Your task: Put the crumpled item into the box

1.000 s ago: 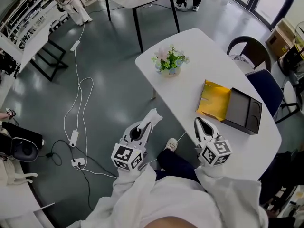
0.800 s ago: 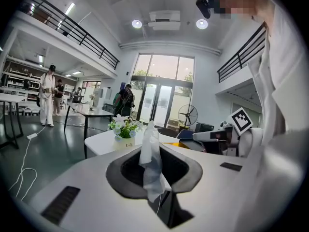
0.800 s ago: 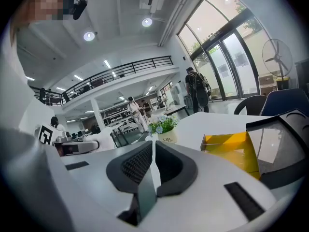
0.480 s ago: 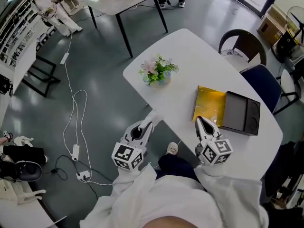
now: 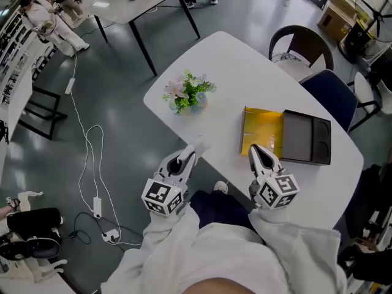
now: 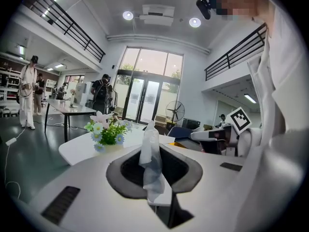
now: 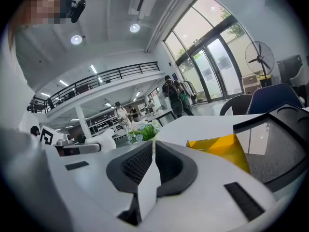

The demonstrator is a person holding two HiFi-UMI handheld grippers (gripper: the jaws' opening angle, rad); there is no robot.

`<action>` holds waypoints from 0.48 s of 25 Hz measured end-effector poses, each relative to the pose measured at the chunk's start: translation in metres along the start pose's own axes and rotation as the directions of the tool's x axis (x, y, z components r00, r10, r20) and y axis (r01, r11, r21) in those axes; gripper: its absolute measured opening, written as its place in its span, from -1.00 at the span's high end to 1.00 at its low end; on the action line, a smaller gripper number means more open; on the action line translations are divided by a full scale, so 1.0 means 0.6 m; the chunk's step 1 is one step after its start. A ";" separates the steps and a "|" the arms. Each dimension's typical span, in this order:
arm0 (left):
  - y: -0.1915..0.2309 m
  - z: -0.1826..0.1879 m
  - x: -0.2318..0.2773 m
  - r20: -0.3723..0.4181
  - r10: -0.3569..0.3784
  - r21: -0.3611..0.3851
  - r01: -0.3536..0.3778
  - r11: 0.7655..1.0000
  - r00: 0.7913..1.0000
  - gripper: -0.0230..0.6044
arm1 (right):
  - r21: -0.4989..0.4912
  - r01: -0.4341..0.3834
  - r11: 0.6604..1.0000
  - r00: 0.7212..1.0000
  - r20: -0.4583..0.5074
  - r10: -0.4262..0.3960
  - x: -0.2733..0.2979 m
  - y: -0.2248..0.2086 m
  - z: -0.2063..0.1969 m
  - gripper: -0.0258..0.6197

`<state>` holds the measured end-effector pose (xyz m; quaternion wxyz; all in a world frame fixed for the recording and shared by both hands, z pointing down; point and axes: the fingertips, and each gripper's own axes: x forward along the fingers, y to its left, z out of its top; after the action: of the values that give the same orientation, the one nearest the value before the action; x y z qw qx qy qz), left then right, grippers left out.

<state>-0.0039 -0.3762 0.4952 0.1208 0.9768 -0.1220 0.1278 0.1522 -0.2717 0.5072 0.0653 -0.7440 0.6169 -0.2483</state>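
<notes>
Left gripper (image 5: 184,159): your jaws are clamped on the tissue (image 6: 148,163). It stands up crumpled between the pads, with one white tip poking out past them.

Right gripper (image 7: 153,150): jaws together, nothing between them. It points at the yellow flap (image 5: 261,133).

Tissue position: in the left jaws, over the near edge of the table (image 5: 228,60) and well apart from the box (image 5: 306,142). The box lies open on the table with a dark, bare interior. The yellow flap lies on its near-left side. Your right gripper sits between the tissue and the box.

Step, as I judge it: carry, with the grasp done and the drop not yet made.

Next move: take the left gripper across the table over the yellow flap, and keep it clear of the right gripper. Hold the tissue above the dark interior, then open the jaws. The tissue is light, so it may cling to a pad.
</notes>
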 end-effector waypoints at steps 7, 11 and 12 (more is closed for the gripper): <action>-0.038 0.000 0.050 -0.033 -0.129 0.025 0.130 0.991 0.991 0.73 | 0.029 0.097 0.995 0.994 0.044 -0.099 -0.040 -0.029 0.003 0.79; -0.057 0.014 0.091 -0.050 -0.225 0.046 0.227 0.973 0.973 0.73 | 0.060 0.184 0.981 0.979 0.075 -0.188 -0.065 -0.055 0.012 0.79; -0.062 0.016 0.102 -0.053 -0.250 0.050 0.252 0.966 0.967 0.73 | 0.067 0.206 0.976 0.974 0.083 -0.211 -0.069 -0.062 0.015 0.79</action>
<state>0.0657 -0.3568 0.4956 0.1114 0.9842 0.0090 0.1374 0.1845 -0.2253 0.5025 0.0880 -0.8128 0.5243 -0.2380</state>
